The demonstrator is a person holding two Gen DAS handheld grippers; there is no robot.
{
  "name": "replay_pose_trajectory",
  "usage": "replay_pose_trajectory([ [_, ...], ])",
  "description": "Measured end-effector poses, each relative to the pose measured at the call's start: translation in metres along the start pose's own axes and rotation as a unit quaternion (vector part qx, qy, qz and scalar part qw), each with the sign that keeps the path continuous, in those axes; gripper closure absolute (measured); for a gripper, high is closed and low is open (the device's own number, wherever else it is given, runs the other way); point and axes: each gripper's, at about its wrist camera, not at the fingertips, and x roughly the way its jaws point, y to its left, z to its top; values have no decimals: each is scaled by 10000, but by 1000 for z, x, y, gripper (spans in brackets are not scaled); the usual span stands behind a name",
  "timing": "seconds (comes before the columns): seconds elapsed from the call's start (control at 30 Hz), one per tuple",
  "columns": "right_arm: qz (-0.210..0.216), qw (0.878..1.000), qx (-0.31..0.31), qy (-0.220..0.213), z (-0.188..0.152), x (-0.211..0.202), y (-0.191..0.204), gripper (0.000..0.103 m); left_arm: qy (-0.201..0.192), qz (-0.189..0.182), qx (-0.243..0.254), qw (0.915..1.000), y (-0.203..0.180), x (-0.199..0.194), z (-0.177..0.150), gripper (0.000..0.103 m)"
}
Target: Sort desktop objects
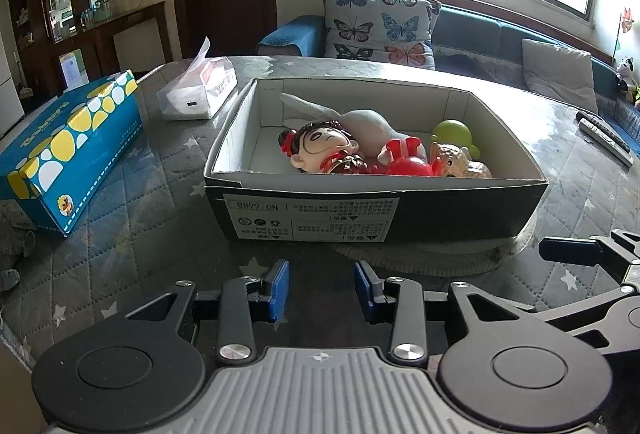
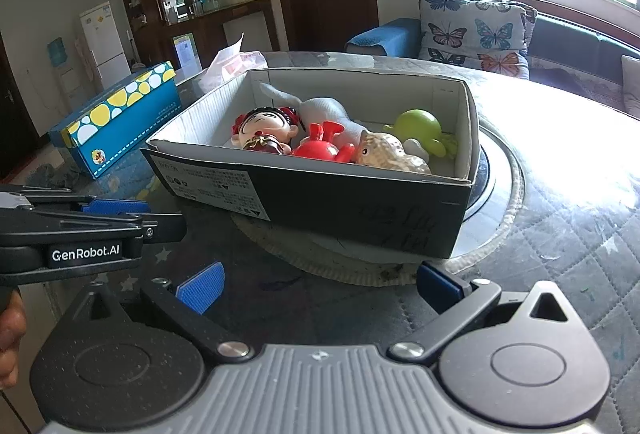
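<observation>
A black cardboard box [image 1: 440, 211] [image 2: 320, 201] with a white inside stands on the table. In it lie a doll with a big head [image 1: 316, 147] [image 2: 266, 129], a red toy [image 1: 408, 159] [image 2: 322, 145], a grey plush [image 1: 368, 125] [image 2: 324, 109], a green toy [image 1: 456, 133] [image 2: 420, 125] and a beige scaly toy [image 1: 460, 161] [image 2: 384, 153]. My left gripper [image 1: 322, 292] is open and empty in front of the box. My right gripper [image 2: 320, 292] is wide open and empty, also in front of the box. The left gripper shows at the left of the right wrist view [image 2: 116, 209].
A blue box with yellow and white spots [image 1: 68, 149] [image 2: 120, 117] lies left of the black box. A white tissue pack [image 1: 196, 93] stands behind it. Remote controls [image 1: 604, 135] lie at the right. A round mat [image 2: 508, 169] lies under the box. A sofa is beyond the table.
</observation>
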Motion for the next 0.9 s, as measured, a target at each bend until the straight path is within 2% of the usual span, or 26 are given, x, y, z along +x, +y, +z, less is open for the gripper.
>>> replay_pose_trajectory([
  [0.9,-60,9997,89,206,12,19,-4,0,183,68,138,9997,1,24,11,64],
])
